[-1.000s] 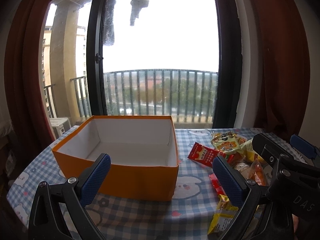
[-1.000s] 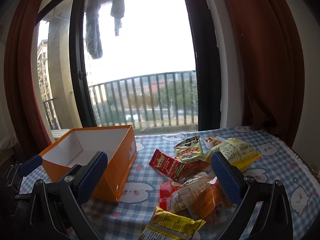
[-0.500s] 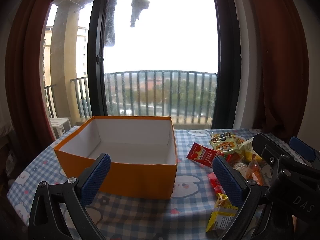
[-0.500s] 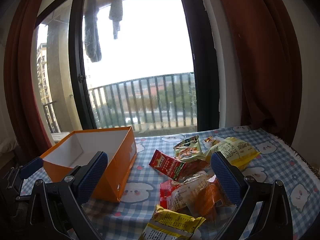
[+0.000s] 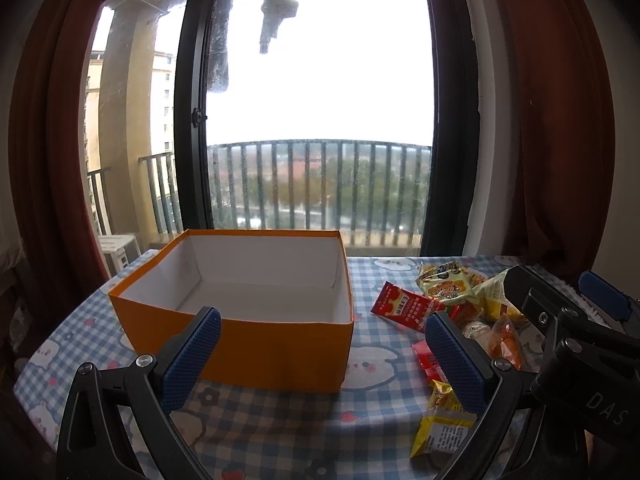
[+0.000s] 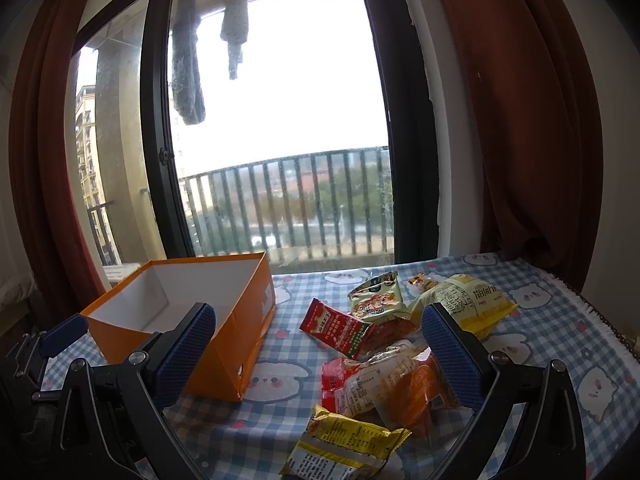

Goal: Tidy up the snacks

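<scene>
On a blue checked tablecloth point(image 6: 560, 320) by a balcony window: orange box point(image 5: 256, 336) at 10 o'clock, open-topped, white inside, nothing in it. At 2 o'clock, just beside its right wall, heaped snack packets: pale yellow bag point(image 6: 472, 304), red sachet point(image 6: 340, 328), yellow packet point(image 6: 348, 448) nearest. Bare cloth along far edge. Left gripper point(image 5: 320, 356), right gripper point(image 6: 320, 352): jaws spread wide, holding nothing.

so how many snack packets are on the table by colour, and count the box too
orange box: 1
red packets: 2
yellow packets: 2
green packet: 1
clear orange packet: 1
small wrapped sweet: 1
total: 8 in view; the overlapping pile may hide more
</scene>
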Motion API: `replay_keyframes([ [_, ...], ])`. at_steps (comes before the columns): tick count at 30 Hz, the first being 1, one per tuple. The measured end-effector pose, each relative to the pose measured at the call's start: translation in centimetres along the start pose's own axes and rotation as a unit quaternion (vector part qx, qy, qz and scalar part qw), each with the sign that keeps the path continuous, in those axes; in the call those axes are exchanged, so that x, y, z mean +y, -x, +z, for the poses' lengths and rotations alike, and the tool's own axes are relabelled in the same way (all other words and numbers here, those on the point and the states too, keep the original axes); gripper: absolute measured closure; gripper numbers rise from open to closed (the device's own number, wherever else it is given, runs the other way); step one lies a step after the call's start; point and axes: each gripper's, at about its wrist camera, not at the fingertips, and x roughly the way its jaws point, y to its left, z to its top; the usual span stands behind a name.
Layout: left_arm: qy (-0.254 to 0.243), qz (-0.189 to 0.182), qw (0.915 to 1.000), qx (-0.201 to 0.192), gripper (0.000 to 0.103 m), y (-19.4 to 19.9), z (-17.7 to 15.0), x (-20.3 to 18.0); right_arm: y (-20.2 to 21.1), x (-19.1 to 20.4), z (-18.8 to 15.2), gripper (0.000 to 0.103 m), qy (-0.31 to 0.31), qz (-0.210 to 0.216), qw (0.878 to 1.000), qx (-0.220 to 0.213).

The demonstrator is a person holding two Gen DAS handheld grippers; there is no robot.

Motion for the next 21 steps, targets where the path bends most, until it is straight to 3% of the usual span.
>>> replay_keyframes([
  [21, -0.006, -0.009, 0.9999, 0.009, 0.002, -0.16, -0.29, -0.61, 0.08, 0.2, -0.43, 0.0, 0.004, -0.005, 1.0, 0.004],
])
